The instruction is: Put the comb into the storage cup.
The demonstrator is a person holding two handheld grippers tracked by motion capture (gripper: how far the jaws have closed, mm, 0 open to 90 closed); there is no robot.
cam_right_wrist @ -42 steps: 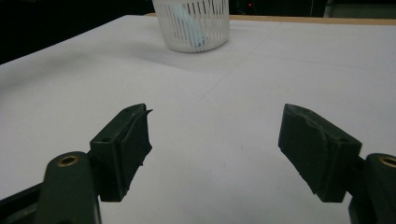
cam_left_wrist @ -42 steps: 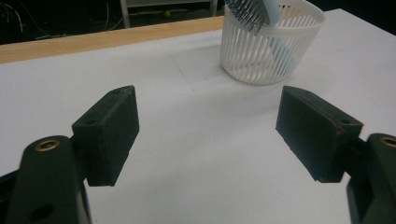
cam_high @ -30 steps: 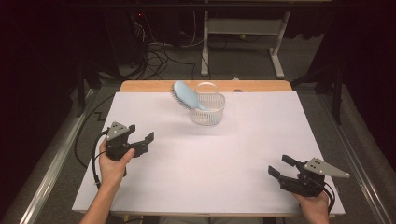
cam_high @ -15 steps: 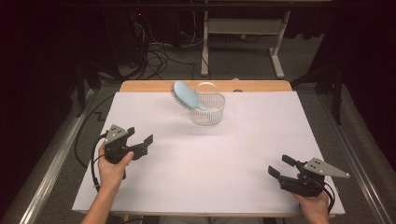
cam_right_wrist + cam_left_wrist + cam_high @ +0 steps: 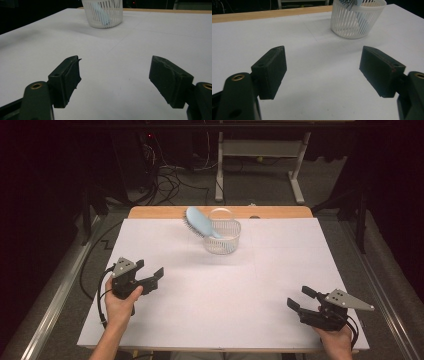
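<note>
A light-blue hairbrush (image 5: 200, 224) is leaning in a white slotted basket (image 5: 223, 238) near the far edge of the desk (image 5: 210, 295), its bristled head sticking out over the basket's left rim. The left gripper (image 5: 151, 279) is hovering well short of the basket, jaws standing apart with nothing between them. The right gripper (image 5: 298, 300), farther from the basket still, is likewise spread and empty. The risk, as I judge it: the basket looks light, and the brush is overhanging it. A pull on the brush could be tipping or dragging the basket unless the other gripper is steadying its rim.
</note>
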